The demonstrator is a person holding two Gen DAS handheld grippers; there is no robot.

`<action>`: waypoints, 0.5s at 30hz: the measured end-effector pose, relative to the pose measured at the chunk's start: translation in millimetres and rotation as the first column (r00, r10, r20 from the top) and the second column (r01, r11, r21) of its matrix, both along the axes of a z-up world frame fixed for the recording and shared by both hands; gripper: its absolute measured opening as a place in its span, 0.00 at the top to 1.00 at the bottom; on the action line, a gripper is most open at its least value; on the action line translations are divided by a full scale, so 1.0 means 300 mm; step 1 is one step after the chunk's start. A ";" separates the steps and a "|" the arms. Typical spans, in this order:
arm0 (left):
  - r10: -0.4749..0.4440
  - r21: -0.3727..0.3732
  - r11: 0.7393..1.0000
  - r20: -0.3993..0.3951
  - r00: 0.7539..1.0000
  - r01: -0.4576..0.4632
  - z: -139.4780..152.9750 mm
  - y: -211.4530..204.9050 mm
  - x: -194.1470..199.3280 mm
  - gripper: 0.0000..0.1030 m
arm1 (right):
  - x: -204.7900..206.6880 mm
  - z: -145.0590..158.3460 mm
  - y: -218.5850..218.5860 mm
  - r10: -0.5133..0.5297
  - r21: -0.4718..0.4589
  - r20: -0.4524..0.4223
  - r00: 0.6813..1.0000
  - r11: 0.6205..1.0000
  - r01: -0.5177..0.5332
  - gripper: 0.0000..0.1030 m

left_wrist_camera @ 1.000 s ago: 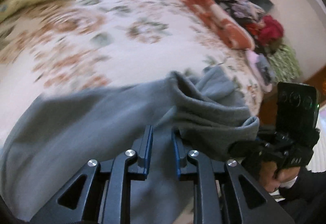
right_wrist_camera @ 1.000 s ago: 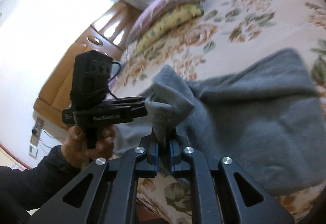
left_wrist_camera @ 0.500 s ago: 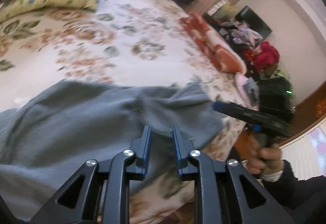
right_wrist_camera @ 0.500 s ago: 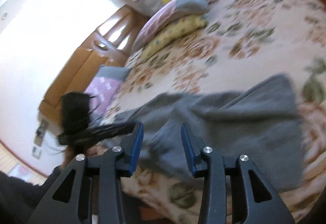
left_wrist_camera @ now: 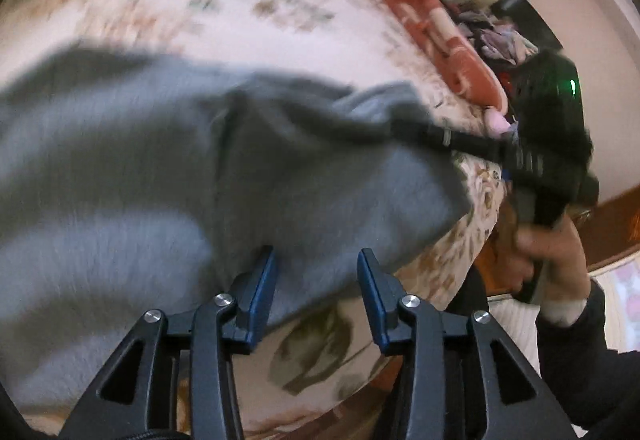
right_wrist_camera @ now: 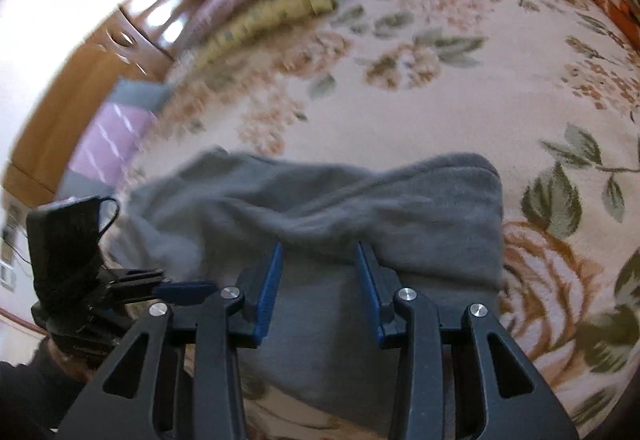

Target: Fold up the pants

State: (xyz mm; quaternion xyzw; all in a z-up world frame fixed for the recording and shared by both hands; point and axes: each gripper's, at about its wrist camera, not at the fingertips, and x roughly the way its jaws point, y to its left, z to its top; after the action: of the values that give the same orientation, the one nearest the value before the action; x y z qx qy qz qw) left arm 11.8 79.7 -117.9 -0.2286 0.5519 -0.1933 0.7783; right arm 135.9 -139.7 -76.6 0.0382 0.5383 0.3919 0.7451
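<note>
Left gripper [left_wrist_camera: 317,272]: jaws now spread wide, nothing between them; half a second ago they stood narrow, and a second ago they sat close together against the cloth. Right gripper [right_wrist_camera: 319,264]: also wide apart and empty, slightly wider than half a second ago; a second ago it pinched a raised fold of the pants.

The grey pants [right_wrist_camera: 360,207] are released and lie bunched flat on the floral bedspread [right_wrist_camera: 440,107] near its front edge, no longer lifted. In the right wrist view the fabric runs under and just beyond both fingertips. In the left wrist view the pants [left_wrist_camera: 160,175] fill the left and centre; the left fingertips hover over their near hem. The right gripper [left_wrist_camera: 404,127] reaches in from the right, its tip against the far corner of the cloth; motion blur hides exact contact.
</note>
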 end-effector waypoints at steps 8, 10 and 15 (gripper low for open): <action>-0.001 0.024 1.000 0.026 1.000 0.000 0.041 0.014 -0.028 0.66 | 0.176 -0.064 -0.026 -0.114 0.117 -0.083 0.990 0.985 0.123 0.69; -0.013 0.036 0.999 0.047 0.999 0.012 0.084 0.000 -0.032 0.66 | 0.142 -0.007 -0.054 -0.093 0.151 -0.064 0.994 0.983 0.102 0.67; -0.047 0.007 0.999 0.134 0.990 0.046 0.193 -0.072 0.009 0.60 | 0.047 0.080 -0.159 -0.078 0.166 -0.009 0.997 0.983 0.078 0.66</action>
State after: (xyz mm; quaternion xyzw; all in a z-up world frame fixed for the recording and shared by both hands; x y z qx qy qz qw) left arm 14.5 58.0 -60.2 -0.2008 0.5038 -0.2252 0.8094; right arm 149.9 -187.5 -52.4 0.1218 0.5030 0.4058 0.7533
